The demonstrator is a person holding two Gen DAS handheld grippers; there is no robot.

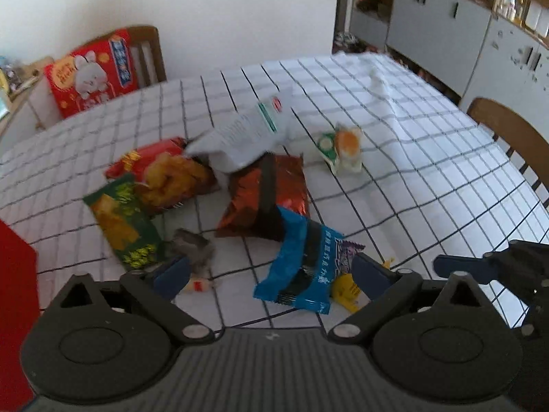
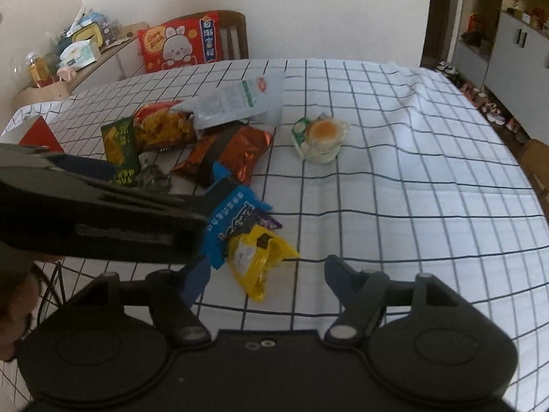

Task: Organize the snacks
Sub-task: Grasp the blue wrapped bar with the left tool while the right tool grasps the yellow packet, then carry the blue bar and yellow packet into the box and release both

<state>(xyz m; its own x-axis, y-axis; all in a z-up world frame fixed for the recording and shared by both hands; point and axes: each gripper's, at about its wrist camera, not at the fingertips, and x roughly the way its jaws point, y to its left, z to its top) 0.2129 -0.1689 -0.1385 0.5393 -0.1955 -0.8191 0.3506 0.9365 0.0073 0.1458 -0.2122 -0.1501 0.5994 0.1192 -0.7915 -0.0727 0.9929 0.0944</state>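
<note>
Snack packets lie in a loose pile on the checked tablecloth (image 1: 411, 158): a blue packet (image 1: 298, 267), a yellow one (image 1: 346, 292), a copper-brown one (image 1: 267, 195), a red chip bag (image 1: 168, 171), a green packet (image 1: 120, 223), a white pouch (image 1: 243, 134) and a clear-wrapped cake (image 1: 343, 147). My left gripper (image 1: 271, 274) is open, its jaws either side of the blue packet, above it. My right gripper (image 2: 264, 278) is open just above the yellow packet (image 2: 257, 257). The left gripper's body (image 2: 96, 206) crosses the right wrist view.
A red bunny-print bag (image 2: 178, 41) leans on a wooden chair (image 2: 236, 34) at the far side. A red box (image 1: 13, 309) sits at the left edge. Another chair (image 1: 507, 134) stands at the right. Cabinets (image 1: 446, 17) line the back wall.
</note>
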